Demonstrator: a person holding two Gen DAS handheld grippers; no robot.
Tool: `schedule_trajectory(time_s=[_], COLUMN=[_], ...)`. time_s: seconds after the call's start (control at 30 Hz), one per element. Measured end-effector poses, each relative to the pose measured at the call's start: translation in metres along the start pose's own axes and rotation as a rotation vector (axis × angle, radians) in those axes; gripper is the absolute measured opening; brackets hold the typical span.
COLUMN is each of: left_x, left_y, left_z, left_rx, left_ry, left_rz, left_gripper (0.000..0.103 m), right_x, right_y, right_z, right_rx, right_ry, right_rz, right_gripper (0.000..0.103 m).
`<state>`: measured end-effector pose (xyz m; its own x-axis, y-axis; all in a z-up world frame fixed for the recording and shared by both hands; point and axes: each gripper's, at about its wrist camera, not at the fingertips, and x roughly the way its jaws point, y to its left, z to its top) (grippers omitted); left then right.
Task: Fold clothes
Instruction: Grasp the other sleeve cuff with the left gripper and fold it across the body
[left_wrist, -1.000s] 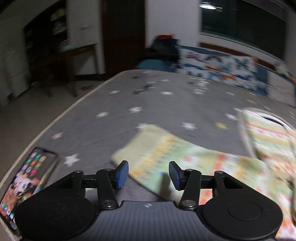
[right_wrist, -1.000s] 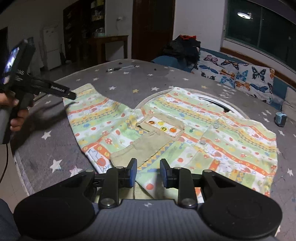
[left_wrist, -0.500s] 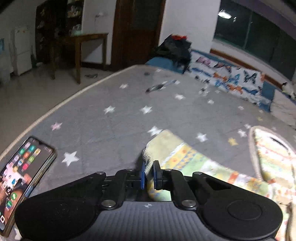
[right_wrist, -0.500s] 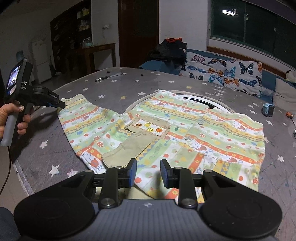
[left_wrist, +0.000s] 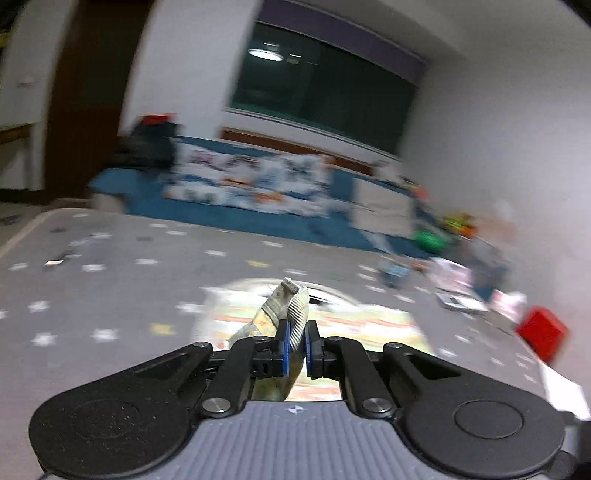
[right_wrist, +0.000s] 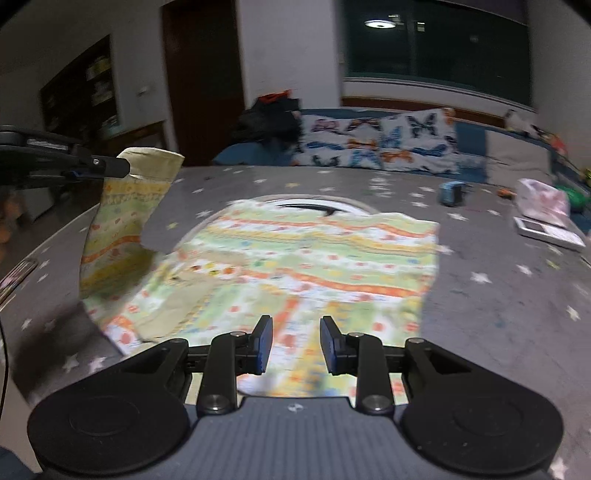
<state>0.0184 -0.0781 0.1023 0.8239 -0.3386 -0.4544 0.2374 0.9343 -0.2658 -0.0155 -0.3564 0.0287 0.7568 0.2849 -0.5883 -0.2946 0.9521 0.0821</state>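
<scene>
A striped children's shirt (right_wrist: 314, 258) in green, yellow and orange lies flat on a grey star-print mat (right_wrist: 498, 295). My left gripper (left_wrist: 295, 345) is shut on the cuff of its sleeve (left_wrist: 291, 314). In the right wrist view that sleeve (right_wrist: 125, 221) hangs lifted off the mat at the left, held up by the left gripper (right_wrist: 122, 168). My right gripper (right_wrist: 295, 343) hovers over the shirt's near hem, open, with nothing between its blue pads.
A phone (right_wrist: 14, 277) lies at the mat's left edge. At the far right sit a small blue object (right_wrist: 452, 192), a white plastic bag (right_wrist: 543, 203) and a white box (right_wrist: 546, 232). A red object (left_wrist: 541, 332) shows at the right. A butterfly-print cushion (right_wrist: 384, 144) lies behind.
My left gripper closed on the sleeve cuff, then lifted it and swung it toward the shirt's body. The right gripper moved forward over the shirt's lower edge, still open.
</scene>
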Motion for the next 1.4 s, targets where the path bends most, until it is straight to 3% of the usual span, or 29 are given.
schedule_trajectory(time_s=[0.17, 0.4, 0.57, 0.63, 0.8, 1.0, 1.4], left_x=[0.028, 0.061, 0.047, 0.038, 0.017, 0.001, -0.001], left_y=[-0.050, -0.088, -0.085, -0.074, -0.033, 0.010, 0.025], left_z=[-0.021, -0.063, -0.072, -0.069, -0.067, -0.080, -0.093], left_rx=[0.074, 0.193, 0.237, 0.236, 0.254, 0.245, 0.242], left_ry=[0.086, 0.251, 0.234, 0.205, 0.154, 0.182, 0.206], left_rz=[-0.141, -0.229, -0.244, -0.228, -0.105, 0.019, 0.061], left_gripper=[0.008, 0.013, 0.025, 0.034, 0.039, 0.040, 0.046], right_x=[-0.011, -0.012, -0.008, -0.004, 0.006, 0.031, 0.053], right_y=[-0.029, -0.048, -0.046, -0.042, -0.026, -0.013, -0.010], right_z=[-0.009, -0.019, -0.018, -0.016, -0.011, -0.007, -0.007], right_rx=[0.075, 0.136, 0.155, 0.162, 0.152, 0.156, 0.178], right_ry=[-0.007, 0.020, 0.026, 0.032, 0.037, 0.065, 0.083], right_rz=[-0.070, -0.112, -0.098, -0.077, -0.024, 0.013, -0.019], right_gripper=[0.028, 0.028, 0.028, 0.028, 0.028, 0.028, 0.029])
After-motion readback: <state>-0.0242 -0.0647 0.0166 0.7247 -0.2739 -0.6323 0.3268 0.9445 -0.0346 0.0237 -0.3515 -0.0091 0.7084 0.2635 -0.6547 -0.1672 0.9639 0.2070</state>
